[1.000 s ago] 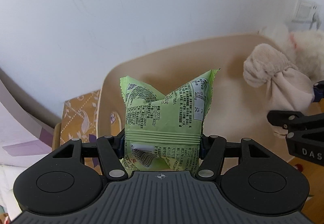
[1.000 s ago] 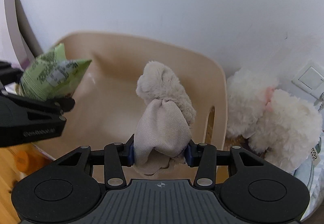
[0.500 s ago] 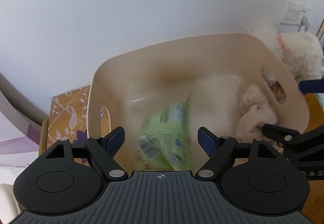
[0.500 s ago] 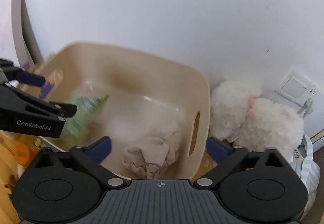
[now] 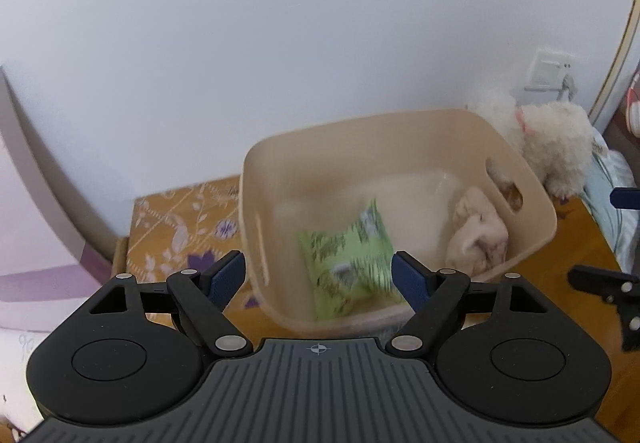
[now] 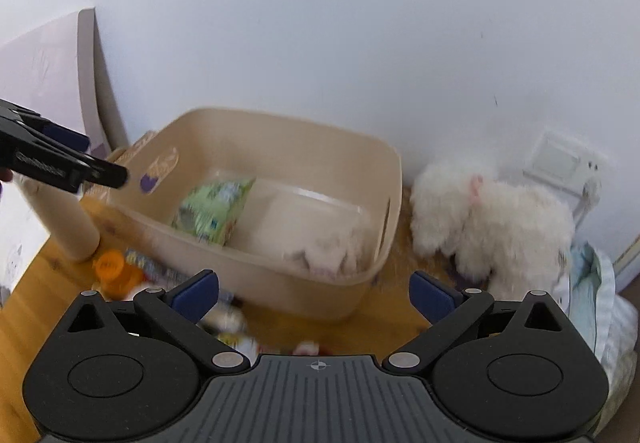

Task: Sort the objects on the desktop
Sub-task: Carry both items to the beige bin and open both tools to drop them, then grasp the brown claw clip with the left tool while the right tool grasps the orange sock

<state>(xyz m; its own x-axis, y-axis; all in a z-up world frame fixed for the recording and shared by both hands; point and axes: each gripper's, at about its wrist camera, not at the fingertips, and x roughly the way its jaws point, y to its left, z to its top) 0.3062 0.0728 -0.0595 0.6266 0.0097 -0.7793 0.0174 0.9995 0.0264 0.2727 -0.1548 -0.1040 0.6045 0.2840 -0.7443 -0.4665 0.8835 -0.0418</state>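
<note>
The left gripper (image 5: 318, 275) and the right gripper (image 6: 314, 293) have just been opening; both have their fingers spread wide, holding nothing. The green snack packet (image 5: 348, 263) (blurred) and the beige cloth toy (image 5: 478, 239) lie inside the beige bin (image 5: 400, 123) on the tabletop (image 6: 24, 323).

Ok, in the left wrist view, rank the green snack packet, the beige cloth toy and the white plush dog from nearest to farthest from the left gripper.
Measured from the left gripper, jaws open and empty:
1. Green snack packet: in the beige bin, just ahead between the fingers.
2. Beige cloth toy: in the bin's right corner.
3. White plush dog: outside the bin, far right against the wall.
</note>
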